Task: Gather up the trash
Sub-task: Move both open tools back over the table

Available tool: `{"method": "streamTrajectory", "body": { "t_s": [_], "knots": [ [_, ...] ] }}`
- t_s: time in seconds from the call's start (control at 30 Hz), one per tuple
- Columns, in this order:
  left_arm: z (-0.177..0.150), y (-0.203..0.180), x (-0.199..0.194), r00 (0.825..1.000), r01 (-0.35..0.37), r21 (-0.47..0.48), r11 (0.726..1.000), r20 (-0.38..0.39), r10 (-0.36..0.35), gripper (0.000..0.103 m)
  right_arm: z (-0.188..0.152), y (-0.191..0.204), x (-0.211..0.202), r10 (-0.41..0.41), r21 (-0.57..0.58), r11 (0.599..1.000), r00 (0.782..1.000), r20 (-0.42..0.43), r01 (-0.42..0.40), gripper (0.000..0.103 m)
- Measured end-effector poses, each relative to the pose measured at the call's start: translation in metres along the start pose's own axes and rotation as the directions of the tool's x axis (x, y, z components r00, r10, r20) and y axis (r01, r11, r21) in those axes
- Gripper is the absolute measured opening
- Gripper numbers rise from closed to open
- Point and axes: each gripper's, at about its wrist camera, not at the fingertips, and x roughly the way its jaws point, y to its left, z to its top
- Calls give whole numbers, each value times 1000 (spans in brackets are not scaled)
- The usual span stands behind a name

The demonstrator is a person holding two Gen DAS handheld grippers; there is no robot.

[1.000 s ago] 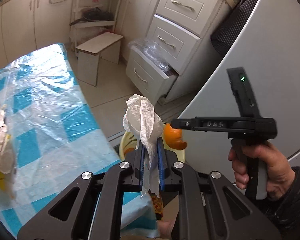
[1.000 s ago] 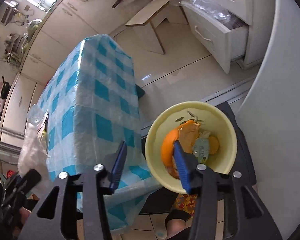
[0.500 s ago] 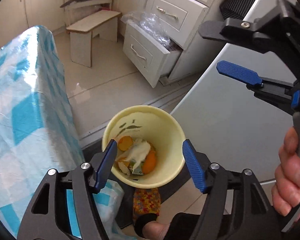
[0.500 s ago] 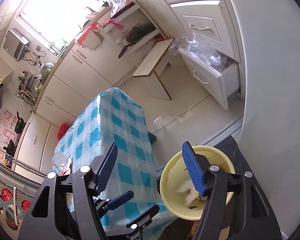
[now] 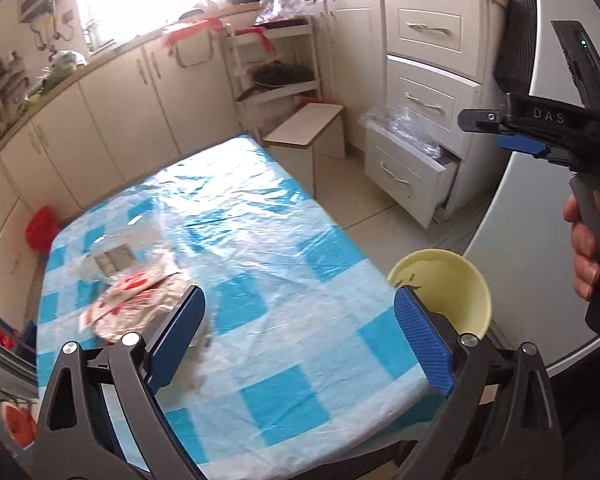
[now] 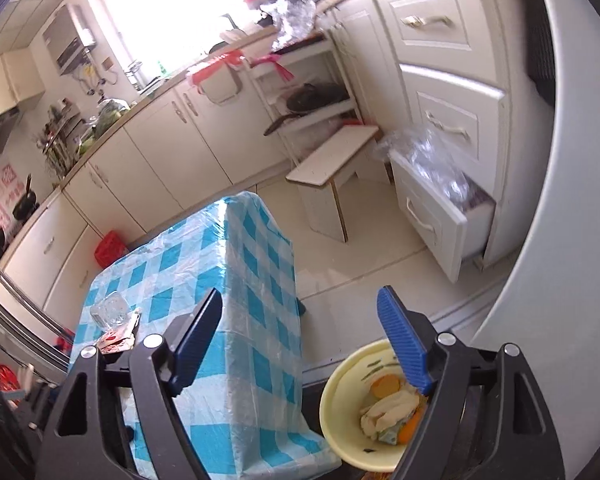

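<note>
My left gripper (image 5: 300, 338) hangs over the near edge of the blue-checked table (image 5: 259, 240), its jaws opening with nothing between them. Ahead of it on the left lie a red-and-white wrapper (image 5: 131, 304) and a clear plastic container (image 5: 111, 260). The yellow bin (image 5: 444, 292) stands off the table's right corner. My right gripper (image 6: 300, 340) is above the bin (image 6: 340, 408), its jaws opening and empty. In the bin lie a white tissue (image 6: 388, 408) and orange peel (image 6: 384, 386). The left wrist view shows the right gripper (image 5: 496, 132) at far right, held by a hand.
A white appliance (image 5: 532, 240) curves along the right side. Beyond the table a low drawer (image 5: 404, 176) stands pulled out with plastic bags in it, next to a small stool (image 5: 308, 132). Cabinets line the back wall. A red basket (image 5: 39, 228) sits on the floor at left.
The left gripper let go of the white tissue, which now lies in the bin, then swung left to face the table. The right gripper rose and its jaws spread wider.
</note>
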Motion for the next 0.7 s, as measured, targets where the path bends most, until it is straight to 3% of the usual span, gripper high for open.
{"method": "streamTrajectory", "body": {
  "t_s": [0.17,0.33,0.4,0.53,0.7],
  "knots": [
    [-12,58,-22,994,-100,-14,995,32,100,95,-2,41,-7,1,-107,994,996,91,9,85],
    [-32,108,-27,989,-142,-105,984,34,146,95,-5,79,-11,51,-179,984,987,155,-23,89],
    [-42,128,-23,991,-131,-165,978,11,134,95,-8,93,-12,60,-205,978,983,171,-24,89],
    [-57,172,-15,995,-97,-331,939,-35,91,95,-13,118,-4,91,-256,966,982,168,-46,90],
    [-73,216,-17,991,-130,-475,870,-46,123,95,-17,140,10,102,-309,949,985,138,-55,90]
  ]
}}
